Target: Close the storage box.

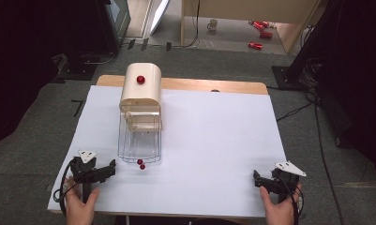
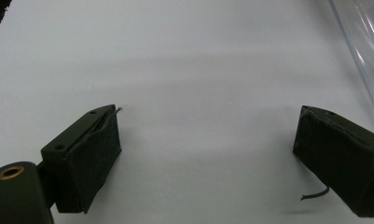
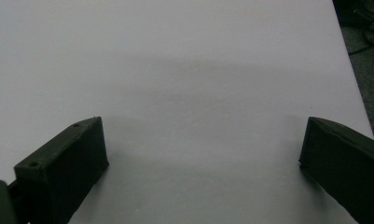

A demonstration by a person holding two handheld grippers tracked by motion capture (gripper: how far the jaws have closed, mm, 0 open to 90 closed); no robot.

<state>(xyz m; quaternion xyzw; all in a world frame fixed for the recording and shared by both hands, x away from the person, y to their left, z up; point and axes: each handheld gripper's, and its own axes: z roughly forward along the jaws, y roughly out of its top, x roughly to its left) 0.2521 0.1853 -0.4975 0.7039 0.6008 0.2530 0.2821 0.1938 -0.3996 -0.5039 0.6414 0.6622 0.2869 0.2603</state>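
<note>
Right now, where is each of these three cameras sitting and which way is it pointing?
High view: above the person's side, looking forward and down on the white table; both hands and the left gripper and right gripper enter from below.
Left gripper view: rides the left gripper, low over the table, facing the clear drawer; its open fingers show.
Right gripper view: rides the right gripper, facing bare tabletop; open fingers show.
Shared: the white tabletop; the drawer in the high and left views.

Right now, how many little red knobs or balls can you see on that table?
3: one red knob on the cream box's rounded top, and two small red balls at the near edge of the clear drawers pulled out from it. Others may be hidden.
</note>
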